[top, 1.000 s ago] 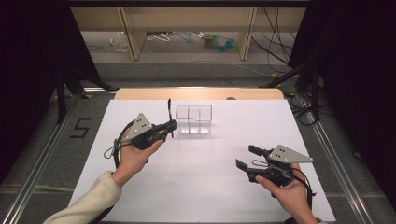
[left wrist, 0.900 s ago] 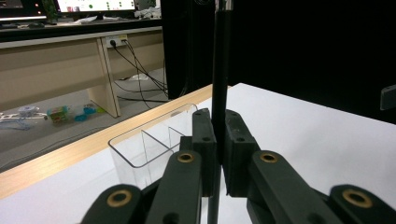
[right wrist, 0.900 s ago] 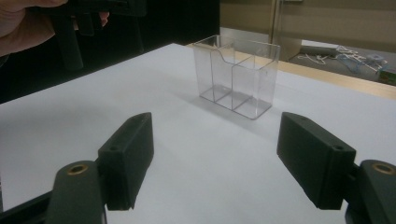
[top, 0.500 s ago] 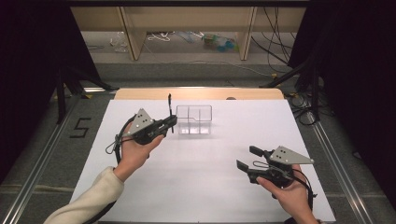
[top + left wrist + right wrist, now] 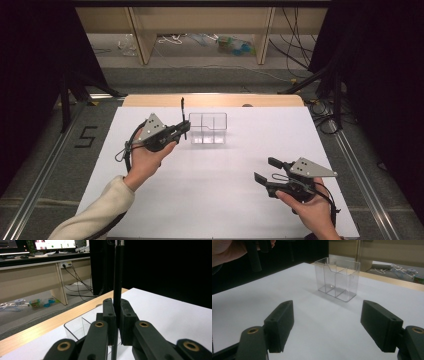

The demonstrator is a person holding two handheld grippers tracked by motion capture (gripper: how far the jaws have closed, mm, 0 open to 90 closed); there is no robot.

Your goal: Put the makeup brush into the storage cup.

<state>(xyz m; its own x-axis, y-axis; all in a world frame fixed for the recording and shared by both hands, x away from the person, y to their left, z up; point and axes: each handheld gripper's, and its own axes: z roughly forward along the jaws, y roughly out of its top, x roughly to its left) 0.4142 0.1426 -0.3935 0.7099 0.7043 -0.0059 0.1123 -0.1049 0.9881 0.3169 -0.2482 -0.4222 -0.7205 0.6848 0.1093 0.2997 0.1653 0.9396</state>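
Black pen: a thin dark pen point(image 5: 183, 117) stands upright, clamped between the jaws of the left gripper point(image 5: 181, 131); in the left gripper view its shaft point(image 5: 117, 277) rises straight up out of the two clenched pads and its lower end hangs below them.
Long axis: vertical, at right angles to the way the left jaws point.
Clear holder: a transparent plastic organiser point(image 5: 207, 128) with inner dividers stands on the white tabletop point(image 5: 210, 200), just ahead of the left jaws and below the level of the pen's top; seen from the left gripper, its near wall point(image 5: 80, 326) sits just beyond and left of the pads.
Deciding relation: the pen's lower tip is beside the holder, not yet over a compartment; it looks as if the tip has to travel forward from the jaws and then go down.
Nearer hand: the left, right beside the holder.
Right gripper: the right gripper point(image 5: 265, 171) has its jaws released and spread with nothing between them; the holder point(image 5: 337, 278) lies well ahead of them.
Writing: a dark "5" point(image 5: 86, 136) marked on the floor, left of the tabletop; no brand or label readable on pen or holder.
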